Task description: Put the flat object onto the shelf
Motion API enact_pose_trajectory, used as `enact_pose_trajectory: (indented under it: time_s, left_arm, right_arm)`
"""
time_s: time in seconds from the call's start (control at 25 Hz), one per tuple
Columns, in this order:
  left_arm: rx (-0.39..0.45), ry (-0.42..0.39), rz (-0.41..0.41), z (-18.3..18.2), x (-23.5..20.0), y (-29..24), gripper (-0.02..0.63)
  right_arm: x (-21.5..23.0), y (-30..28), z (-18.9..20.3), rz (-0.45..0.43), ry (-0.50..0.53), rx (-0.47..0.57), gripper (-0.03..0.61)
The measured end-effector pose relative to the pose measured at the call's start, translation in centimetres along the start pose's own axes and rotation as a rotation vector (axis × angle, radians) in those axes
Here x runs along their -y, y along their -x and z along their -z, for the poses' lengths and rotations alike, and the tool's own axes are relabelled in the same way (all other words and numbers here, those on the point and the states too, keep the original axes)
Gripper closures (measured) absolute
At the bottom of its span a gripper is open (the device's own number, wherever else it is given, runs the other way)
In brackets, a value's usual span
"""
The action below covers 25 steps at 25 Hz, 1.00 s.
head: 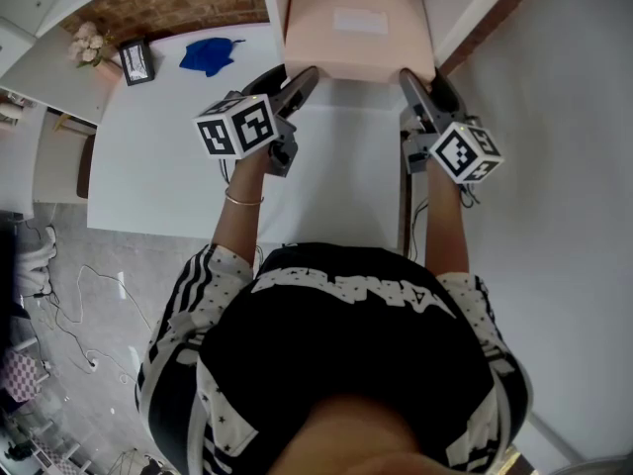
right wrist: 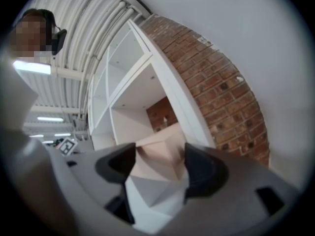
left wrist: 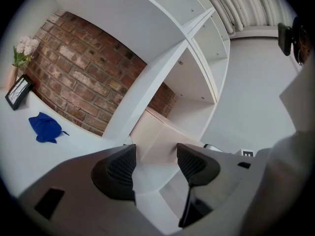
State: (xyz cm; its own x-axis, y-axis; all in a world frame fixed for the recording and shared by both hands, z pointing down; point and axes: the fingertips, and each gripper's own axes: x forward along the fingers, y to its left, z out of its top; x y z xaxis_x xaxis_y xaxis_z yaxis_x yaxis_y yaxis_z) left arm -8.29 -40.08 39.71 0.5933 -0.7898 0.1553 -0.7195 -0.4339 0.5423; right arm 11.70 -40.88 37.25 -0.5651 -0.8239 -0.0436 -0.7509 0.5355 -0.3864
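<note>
The white shelf unit (left wrist: 147,90) stands against a red brick wall (left wrist: 74,68), its open compartments rising above the far end of a white table (head: 168,166). A person in a black and white patterned top stands at the table's near edge with both arms stretched forward. Between the arms, a pale pink flat box (head: 356,28) is held out over the back of the table, and its far end reaches in between the white panels of the shelf. No view settles whether it already rests on a shelf board. The left gripper (head: 297,82) is at the box's near left corner. In the left gripper view its dark ribbed pads (left wrist: 120,171) are clamped on the two faces of the box, with the box's edge filling the gap between them. The right gripper (head: 420,79) holds the near right corner in the same way. In the right gripper view the pink box fills the space between its jaws, which are pressed against it. On the table, well to the left of the box, lies a crumpled blue cloth (head: 208,55). Further left, near the wall, stands a small black picture frame (head: 136,62), and just beside it a little bunch of pale flowers (head: 87,43).
</note>
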Motion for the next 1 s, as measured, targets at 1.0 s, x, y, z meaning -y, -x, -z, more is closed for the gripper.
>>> enact_pose_trajectory:
  time_s: [1.0]
  left_arm:
    - [0.170,-0.186,-0.180,-1.8,-0.6,6.5,0.575]
  right_arm:
    - [-0.8,5.2,-3.0,0.051,-0.011,0.182,0.504]
